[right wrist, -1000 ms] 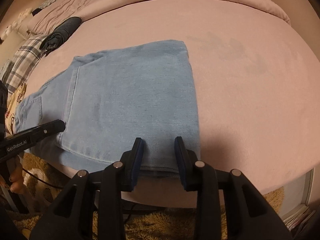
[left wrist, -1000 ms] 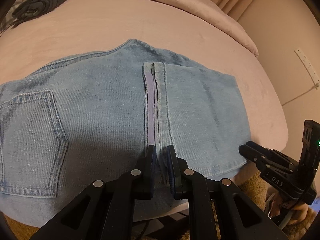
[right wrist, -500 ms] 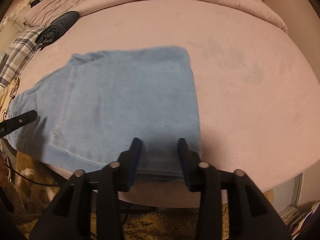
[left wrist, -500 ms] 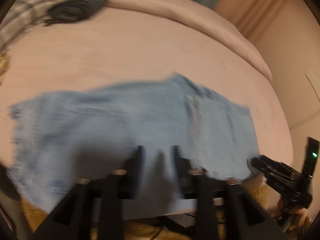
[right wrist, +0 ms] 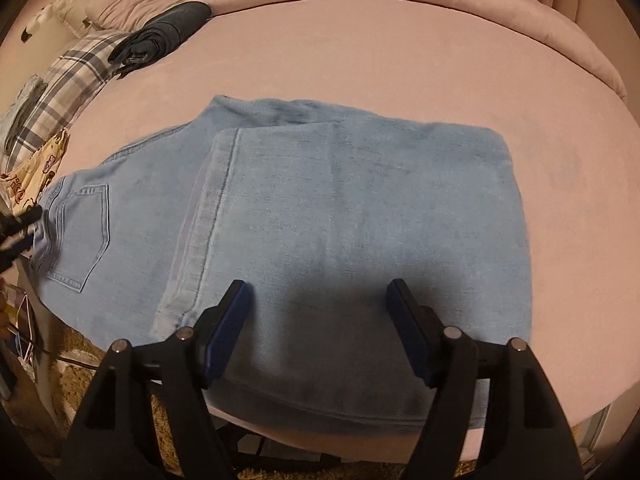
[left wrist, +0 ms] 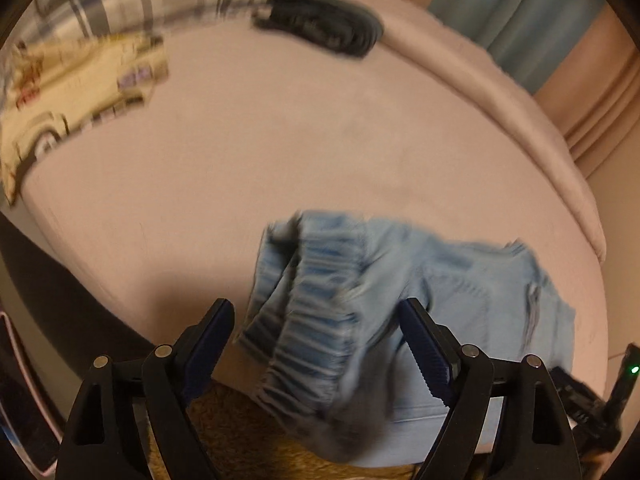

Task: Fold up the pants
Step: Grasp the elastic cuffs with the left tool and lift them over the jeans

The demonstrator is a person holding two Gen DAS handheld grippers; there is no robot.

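Light blue jeans (right wrist: 360, 216) lie folded on the pink bed (right wrist: 400, 52), legs doubled over the seat, back pocket (right wrist: 80, 236) at the left. My left gripper (left wrist: 316, 320) hovers over the gathered waistband end (left wrist: 316, 320), which lies between its fingers without touching the pads. Its jaws are opening wide. The picture there is blurred. My right gripper (right wrist: 318, 300) hangs over the near folded edge. Its jaws are also opening and grip nothing. The left gripper's tip (right wrist: 20, 220) shows at the far left of the right wrist view.
A dark rolled garment (right wrist: 160, 36) lies at the far left of the bed, beside plaid fabric (right wrist: 68, 80) and a cream cartoon-print cloth (left wrist: 60, 92). A tan shaggy rug (right wrist: 80, 380) lies under the bed's near edge. Curtains (left wrist: 540, 20) hang behind.
The left gripper let go of the leg hems, swung left to the waistband end and spread its jaws. The right gripper widened and slid left over the folded edge.
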